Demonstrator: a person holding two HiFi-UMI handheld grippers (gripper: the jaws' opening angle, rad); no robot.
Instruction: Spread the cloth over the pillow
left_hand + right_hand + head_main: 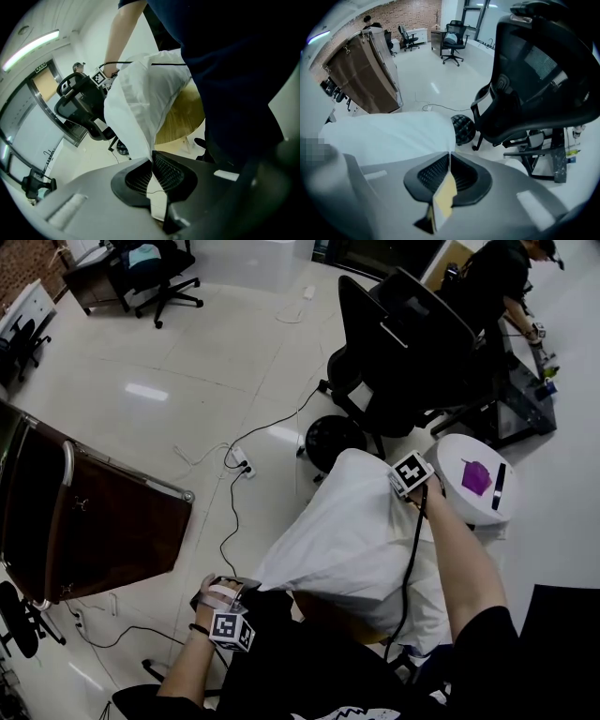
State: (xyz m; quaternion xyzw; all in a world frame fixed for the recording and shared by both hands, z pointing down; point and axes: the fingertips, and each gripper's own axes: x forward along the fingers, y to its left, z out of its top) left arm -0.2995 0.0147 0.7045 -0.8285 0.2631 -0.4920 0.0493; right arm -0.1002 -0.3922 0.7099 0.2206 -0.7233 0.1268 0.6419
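1. Cloth [347, 531]: white, stretched between the two grippers and draped over a puffed white bulk, which I take for the pillow [164, 89]. Where cloth ends and pillow begins is hard to tell.
2. Left gripper [151, 161]: low at the near corner, fingers clamped together on the cloth's edge. The sheet rises straight out of them.
3. Right gripper [449, 157]: at the far edge, pointing down. The fingers are all but together and the cloth's corner runs into their tips.
4. Round wooden surface [185, 117]: sits under the white bulk, its legs on the floor.
5. Floor [187, 362]: pale glossy tiles with light glare. A power strip [242, 463] lies on it, with cables trailing off.
6. Black office chair [403, 352]: stands just beyond the cloth, a black round stool [333, 439] beside it.
7. Small white round surface [450, 460]: to the right of the cloth. It carries a purple object [476, 476] and a slim black item [499, 486].
8. Brown panel [103, 521]: in a metal frame at the left, tilted.
9. Brick wall [384, 11]: at the far end. A second person [492, 277] bends over a bench at the far right.
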